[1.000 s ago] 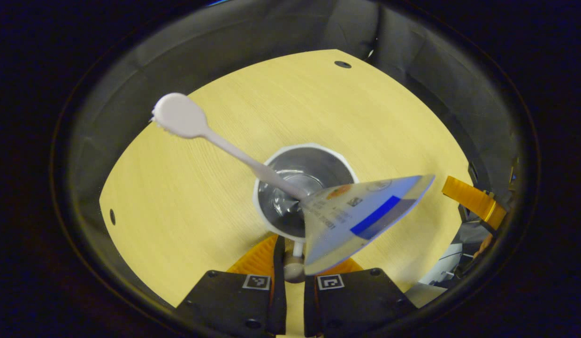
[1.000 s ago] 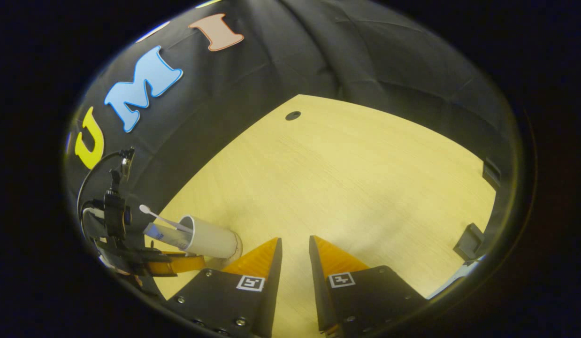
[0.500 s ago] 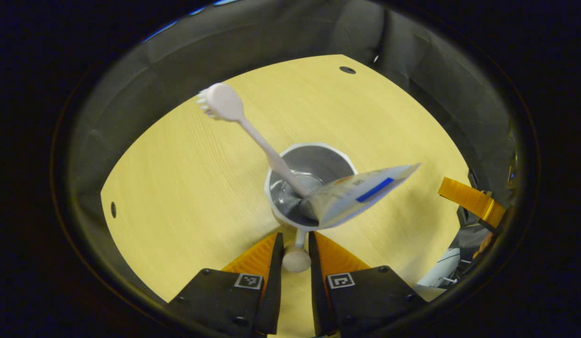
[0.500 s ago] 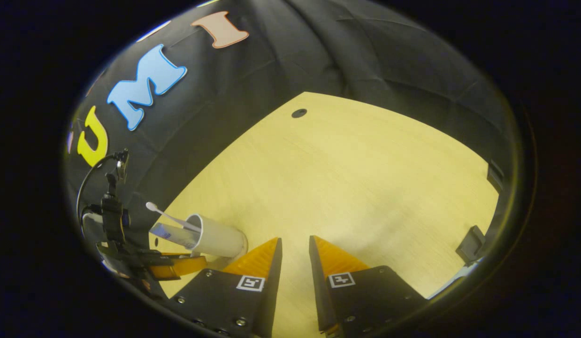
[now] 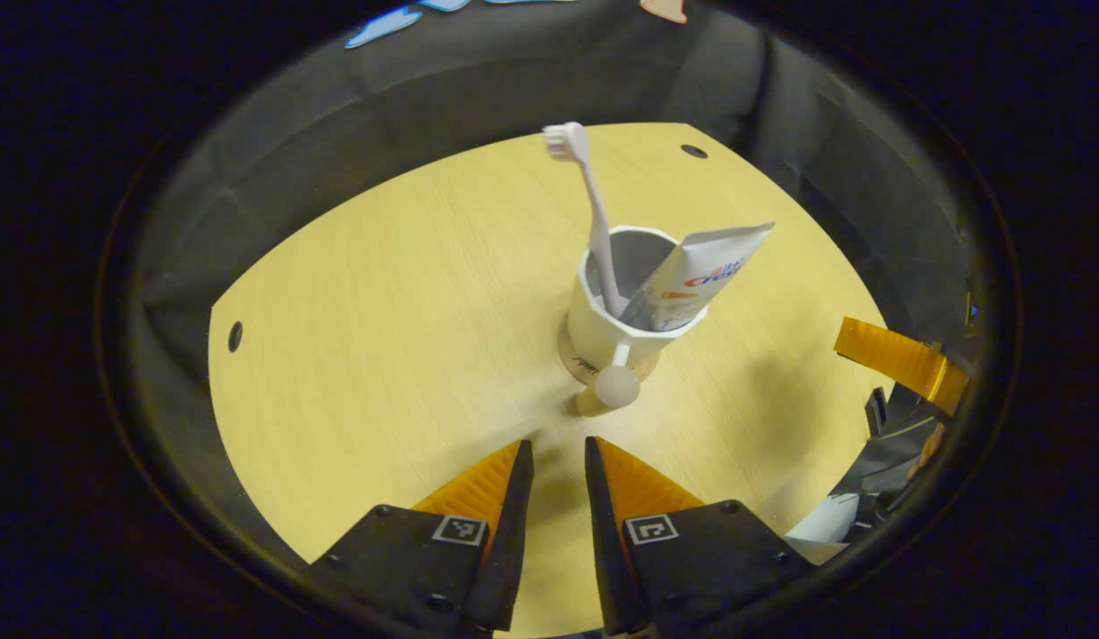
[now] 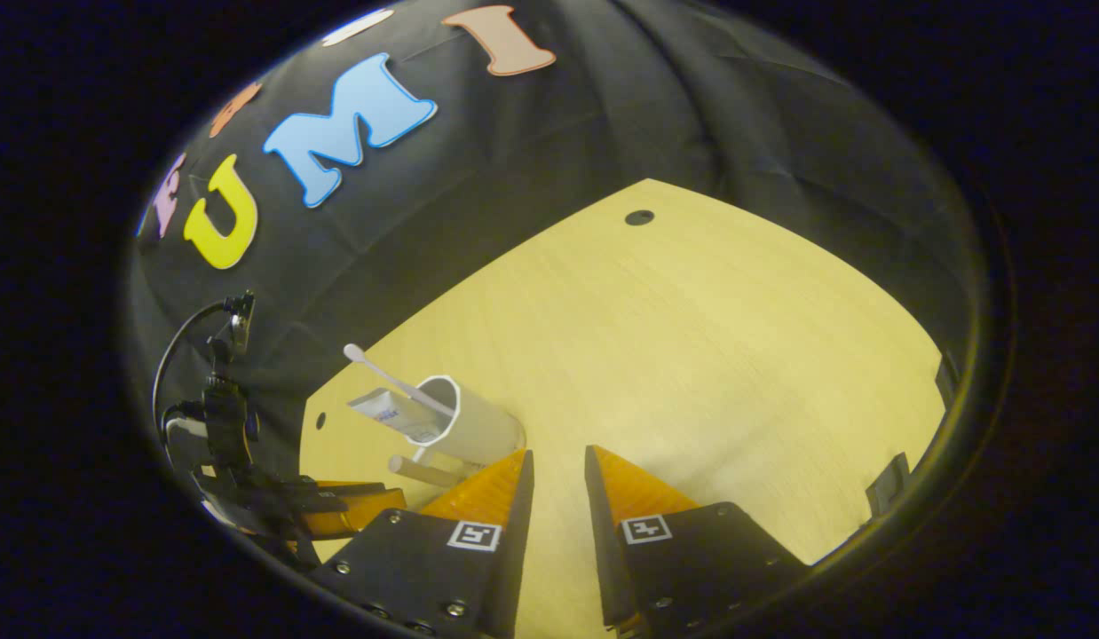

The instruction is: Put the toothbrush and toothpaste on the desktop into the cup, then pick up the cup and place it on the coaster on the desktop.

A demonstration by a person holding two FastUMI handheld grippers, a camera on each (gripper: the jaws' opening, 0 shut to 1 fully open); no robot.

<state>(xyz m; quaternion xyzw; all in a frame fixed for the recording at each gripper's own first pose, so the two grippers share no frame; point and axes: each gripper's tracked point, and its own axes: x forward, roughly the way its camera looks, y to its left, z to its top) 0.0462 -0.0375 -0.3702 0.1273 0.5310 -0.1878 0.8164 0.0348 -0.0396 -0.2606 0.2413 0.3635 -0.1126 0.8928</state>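
I am looking down the left gripper [image 5: 554,457] at the cup [image 5: 622,312], which is standing upright on the desktop [image 5: 381,337] just ahead and slightly to the right of its fingertips. The toothbrush [image 5: 592,220] and toothpaste [image 5: 691,277] are both leaning inside it, brush head up. The cup's knobbed handle [image 5: 615,385] is pointing straight back at the left gripper, apart from it; the fingers are standing narrow with nothing between them. The cup seems to be sitting on the coaster [image 5: 574,358], though I am seeing just a thin brown edge under its base, so I am not sure. The right gripper [image 6: 557,466] is holding nothing, its fingers also close together, with the cup off to its left, so I am judging the left one nearer for any further correction.
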